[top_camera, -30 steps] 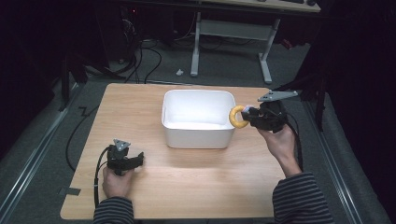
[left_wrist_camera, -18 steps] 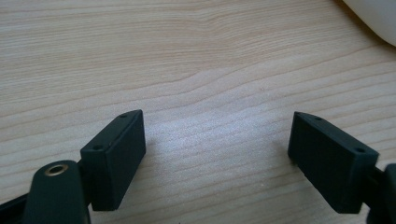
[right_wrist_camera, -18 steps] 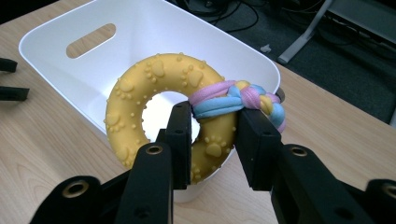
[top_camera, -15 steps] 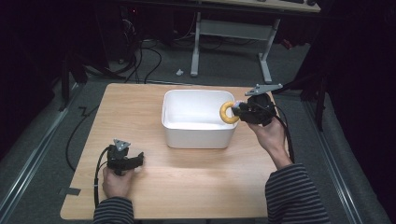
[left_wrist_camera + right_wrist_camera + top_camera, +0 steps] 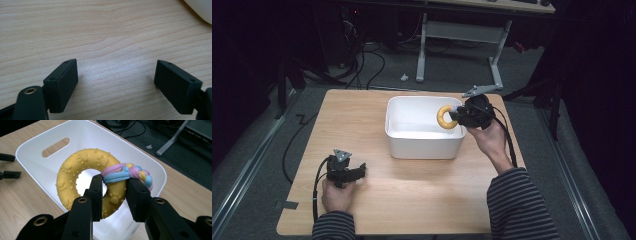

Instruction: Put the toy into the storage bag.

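A yellow rubber ring toy (image 5: 82, 177) with paw prints and a braided pastel rope (image 5: 130, 173) tied round it hangs over the right part of a white plastic bin (image 5: 424, 145). My right gripper (image 5: 113, 195) is shut on the ring's near side, one jaw through the hole. In the high view the ring (image 5: 444, 116) sits just inside the bin's right rim, with the right gripper (image 5: 458, 116) holding it from the right. My left gripper (image 5: 361, 171) rests on the wooden table at the front left. Its jaws stand wide apart (image 5: 115, 82) over bare wood.
The wooden table (image 5: 412, 195) has free room in front of the bin and to its left. The bin's inside (image 5: 50, 162) looks bare and has a handle slot. Beyond the table lie cables and a desk frame (image 5: 462, 45) on the dark floor.
My right gripper has carried the ring toy leftward from beside the bin's right edge to over the bin's inside. The left gripper has stayed where it was.
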`<state>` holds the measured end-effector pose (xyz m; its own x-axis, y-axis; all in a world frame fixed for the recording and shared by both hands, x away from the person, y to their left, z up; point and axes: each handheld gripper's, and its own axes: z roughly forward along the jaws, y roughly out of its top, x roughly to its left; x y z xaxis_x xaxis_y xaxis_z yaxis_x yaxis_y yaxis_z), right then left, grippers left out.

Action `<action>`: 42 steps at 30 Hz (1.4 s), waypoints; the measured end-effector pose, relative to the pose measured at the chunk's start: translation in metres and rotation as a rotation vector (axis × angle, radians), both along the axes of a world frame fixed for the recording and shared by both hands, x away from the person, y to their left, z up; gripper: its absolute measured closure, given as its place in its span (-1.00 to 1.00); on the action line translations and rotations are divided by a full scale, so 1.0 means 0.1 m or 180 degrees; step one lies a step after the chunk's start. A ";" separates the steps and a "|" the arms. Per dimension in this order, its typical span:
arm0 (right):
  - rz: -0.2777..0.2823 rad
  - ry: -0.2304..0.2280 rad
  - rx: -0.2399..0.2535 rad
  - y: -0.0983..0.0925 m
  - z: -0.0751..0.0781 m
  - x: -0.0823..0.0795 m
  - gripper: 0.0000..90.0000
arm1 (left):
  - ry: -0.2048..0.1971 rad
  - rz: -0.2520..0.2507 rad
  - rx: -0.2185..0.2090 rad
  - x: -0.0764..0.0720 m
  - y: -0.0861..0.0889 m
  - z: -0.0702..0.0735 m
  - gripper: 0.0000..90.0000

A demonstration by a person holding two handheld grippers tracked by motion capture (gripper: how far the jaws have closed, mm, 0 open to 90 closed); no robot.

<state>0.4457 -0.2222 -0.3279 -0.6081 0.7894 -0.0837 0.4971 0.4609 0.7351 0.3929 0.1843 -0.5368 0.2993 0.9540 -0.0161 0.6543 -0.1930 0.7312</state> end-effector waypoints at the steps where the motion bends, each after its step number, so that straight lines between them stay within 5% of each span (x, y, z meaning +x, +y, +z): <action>1: 0.0000 0.0000 0.0000 0.00 0.00 0.00 0.51 | 0.0001 -0.0001 -0.0004 0.00 0.00 0.00 -0.56; 6: 0.0010 -0.0009 -0.0155 0.15 -0.03 0.06 0.51 | -0.0001 -0.0005 -0.0005 0.00 0.00 0.00 -0.56; 21: 0.0100 0.0212 -0.0274 0.37 -0.24 0.20 0.51 | -0.0001 -0.0006 -0.0011 0.00 0.01 0.00 -0.56; 42: 0.0102 0.0508 -0.0373 0.41 -0.51 0.28 0.51 | -0.0001 -0.0004 0.0002 0.00 0.00 0.00 -0.55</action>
<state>0.4736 -0.1810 -0.3788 -0.6457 0.7599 -0.0745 0.5867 0.5563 0.5885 0.3932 0.1844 -0.5367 0.3006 0.9536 -0.0154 0.6537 -0.1942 0.7314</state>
